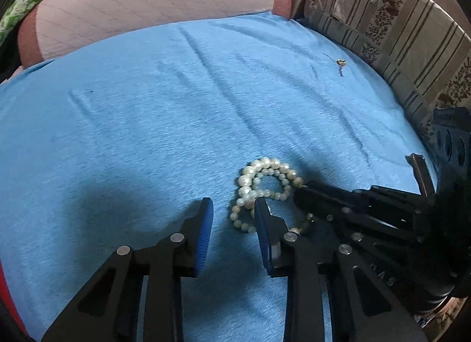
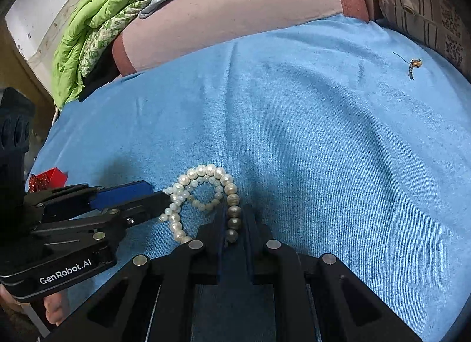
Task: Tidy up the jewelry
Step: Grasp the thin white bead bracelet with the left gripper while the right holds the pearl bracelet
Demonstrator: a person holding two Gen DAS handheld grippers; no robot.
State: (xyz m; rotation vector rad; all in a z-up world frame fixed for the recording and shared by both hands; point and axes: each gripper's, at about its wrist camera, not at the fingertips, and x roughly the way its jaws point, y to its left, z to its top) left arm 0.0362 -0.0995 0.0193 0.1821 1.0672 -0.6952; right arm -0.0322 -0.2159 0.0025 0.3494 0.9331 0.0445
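Pearl strand (image 2: 203,192) coiled on blue cloth (image 2: 323,150); small earring (image 2: 413,65) far off.

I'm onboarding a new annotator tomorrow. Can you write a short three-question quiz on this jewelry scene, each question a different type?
1. True or false: the right hand-held gripper is shut on the pearl strand.
2. Multiple choice: what do the pearls lie on? A) a wooden tray B) a blue cloth C) a glass dish
3. Short answer: is anything caught between the pads of the left hand-held gripper?

Key
1. True: its jaws pinch a few of the darker beads.
2. B.
3. No: bare cloth shows in the gap, and the pearls lie just outside its right finger. A small gold piece lies apart, far off on the cloth.
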